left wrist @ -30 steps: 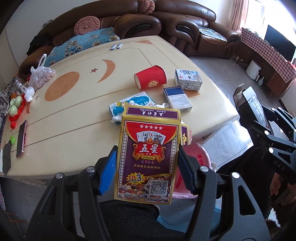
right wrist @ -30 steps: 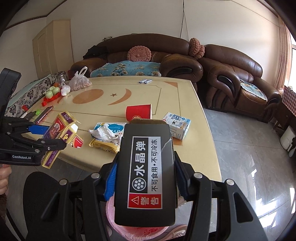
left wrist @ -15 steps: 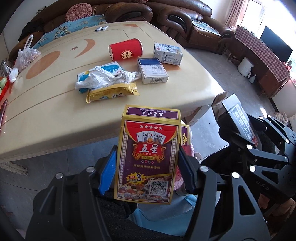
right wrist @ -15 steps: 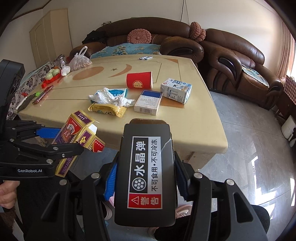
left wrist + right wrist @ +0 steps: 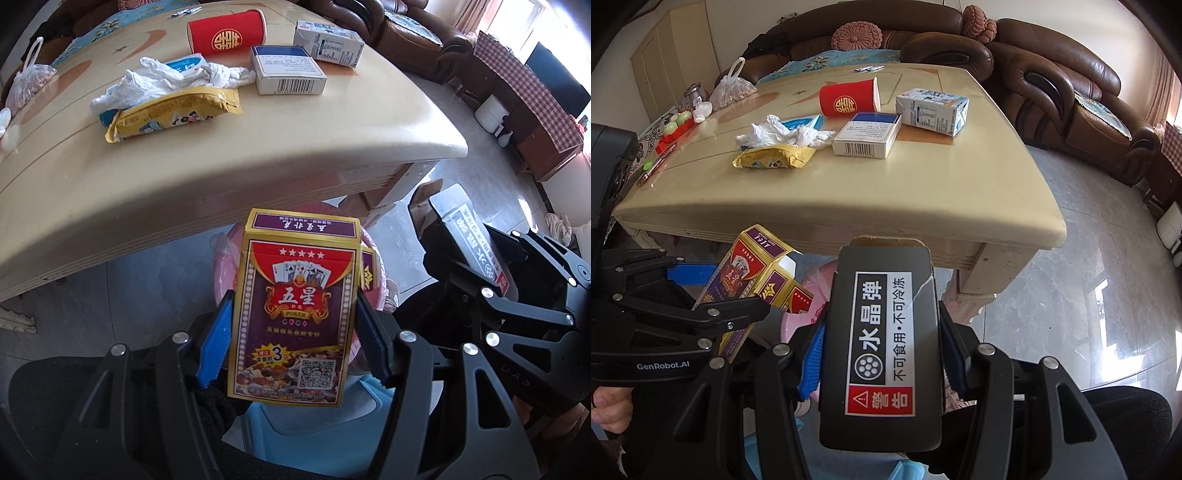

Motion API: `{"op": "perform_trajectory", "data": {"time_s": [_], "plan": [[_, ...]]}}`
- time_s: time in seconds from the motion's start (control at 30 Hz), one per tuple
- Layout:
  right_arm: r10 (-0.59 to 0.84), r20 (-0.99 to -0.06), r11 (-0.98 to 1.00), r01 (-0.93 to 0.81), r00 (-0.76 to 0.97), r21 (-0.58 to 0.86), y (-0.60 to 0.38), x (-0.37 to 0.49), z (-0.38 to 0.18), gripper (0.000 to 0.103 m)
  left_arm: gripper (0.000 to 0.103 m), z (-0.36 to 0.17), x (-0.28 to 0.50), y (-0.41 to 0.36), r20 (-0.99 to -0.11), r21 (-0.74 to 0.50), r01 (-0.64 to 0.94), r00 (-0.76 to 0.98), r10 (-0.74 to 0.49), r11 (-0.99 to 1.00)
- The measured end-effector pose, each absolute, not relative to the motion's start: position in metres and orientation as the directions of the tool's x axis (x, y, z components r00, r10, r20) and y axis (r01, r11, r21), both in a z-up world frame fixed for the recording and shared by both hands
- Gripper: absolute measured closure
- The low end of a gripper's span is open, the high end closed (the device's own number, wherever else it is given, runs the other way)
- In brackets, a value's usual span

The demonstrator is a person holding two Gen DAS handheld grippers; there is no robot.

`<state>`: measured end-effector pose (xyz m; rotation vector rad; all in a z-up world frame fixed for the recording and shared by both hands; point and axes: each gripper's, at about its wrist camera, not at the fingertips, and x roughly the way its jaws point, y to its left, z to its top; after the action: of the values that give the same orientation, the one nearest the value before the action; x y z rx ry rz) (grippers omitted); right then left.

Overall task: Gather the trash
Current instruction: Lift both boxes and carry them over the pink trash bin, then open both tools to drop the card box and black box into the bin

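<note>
Trash is hanging over the pink bin point(image 5: 225, 269) at lower centre: left gripper point(image 5: 293, 332) jaws are clamping the card box point(image 5: 295, 314), right gripper point(image 5: 881, 350) jaws the black box point(image 5: 882, 339). I am fearing one falling beside the bin.

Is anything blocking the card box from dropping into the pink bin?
Nothing visible does. The card box, clamped in the left gripper, hangs right over the pink bin, below the table edge.
</note>
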<state>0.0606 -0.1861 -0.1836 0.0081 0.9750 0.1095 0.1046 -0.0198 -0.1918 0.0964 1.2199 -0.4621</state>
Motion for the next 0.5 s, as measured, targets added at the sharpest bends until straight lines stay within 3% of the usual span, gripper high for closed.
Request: {"op": "perform_trajectory", "data": {"time_s": [0.5], "plan": [[0.117,-0.9,0.993,-0.061,0.419,0.1,-0.196,0.085,-0.254,0.051,0.042,-0.27,0.122,-0.014,-0.95,-0.262,0.259,0.101,-0.296,0.93]]}}
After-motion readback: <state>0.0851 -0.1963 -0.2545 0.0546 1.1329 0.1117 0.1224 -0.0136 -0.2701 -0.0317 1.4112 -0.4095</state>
